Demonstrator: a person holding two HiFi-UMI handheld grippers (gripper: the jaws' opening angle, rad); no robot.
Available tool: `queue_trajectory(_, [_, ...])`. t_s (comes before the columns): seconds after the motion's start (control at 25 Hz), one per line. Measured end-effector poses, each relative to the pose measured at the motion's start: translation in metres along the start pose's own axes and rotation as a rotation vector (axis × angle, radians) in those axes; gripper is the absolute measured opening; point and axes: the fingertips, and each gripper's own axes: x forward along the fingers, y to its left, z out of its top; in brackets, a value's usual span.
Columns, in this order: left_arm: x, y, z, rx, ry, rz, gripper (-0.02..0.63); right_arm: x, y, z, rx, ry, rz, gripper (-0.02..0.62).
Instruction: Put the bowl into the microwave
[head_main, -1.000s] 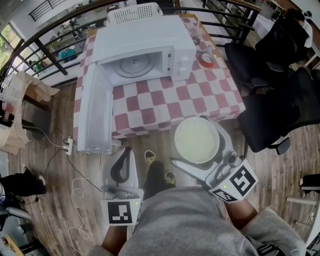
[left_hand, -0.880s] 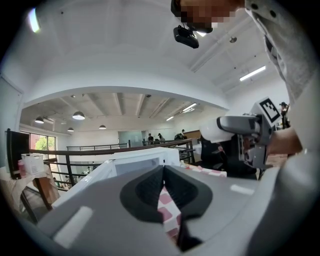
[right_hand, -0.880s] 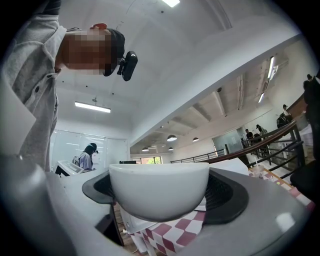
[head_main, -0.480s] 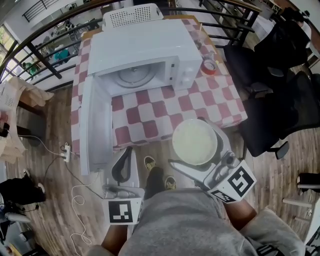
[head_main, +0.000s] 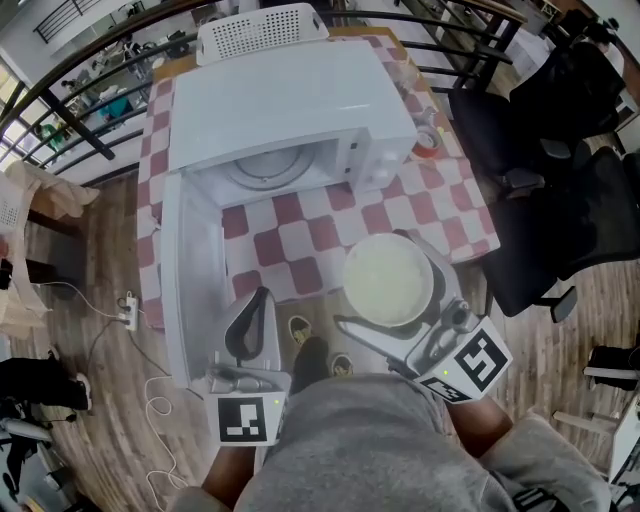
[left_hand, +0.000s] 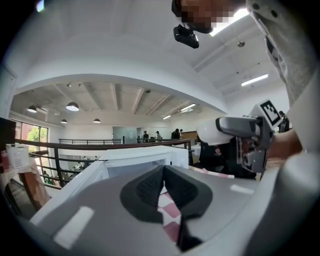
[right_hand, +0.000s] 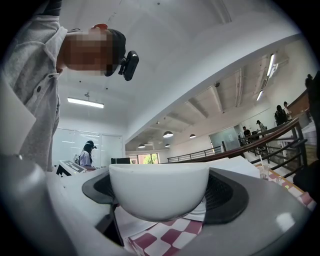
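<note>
1. R gripper (head_main: 372, 284): jaws spread wide round the white bowl (head_main: 388, 280), pads pinching it on both sides. Bowl is upright, rim level.
2. I see the bowl held in the air over the near edge of the checked table (head_main: 300, 225), in front of the microwave (head_main: 290, 100), toward its control-panel side. Not inside yet.
3. Microwave door (head_main: 190, 270) stands open to the left; turntable (head_main: 265, 166) shows in the cavity.
4. L gripper (head_main: 258, 305): jaws pressed together, nothing btwn them. It sits just beside the door's near end.
5. Red tape roll (head_main: 428, 142) lies on the cloth right of the microwave; white basket (head_main: 262, 30) behind it.
</note>
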Motion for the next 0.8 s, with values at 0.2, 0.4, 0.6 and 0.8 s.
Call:
queue_trajectory(0.2, [0.011, 0.013, 0.0, -0.012, -0.003, -0.004, 0.011, 0.015, -0.006, 0.005, -0.015, 0.002, -0.006, 0.518])
queue_trajectory(0.4, [0.021, 0.027, 0.0, -0.017, -0.008, -0.01, 0.011, 0.029, -0.007, 0.008, -0.026, 0.001, -0.013, 0.518])
queue_trajectory(0.6, [0.025, 0.041, -0.004, -0.024, -0.001, -0.006, 0.011, 0.043, -0.006, 0.009, -0.038, 0.001, -0.005, 0.518])
queue_trajectory(0.8, [0.031, 0.057, -0.006, -0.029, -0.012, -0.012, 0.011, 0.059, -0.006, 0.009, -0.038, -0.006, -0.009, 0.518])
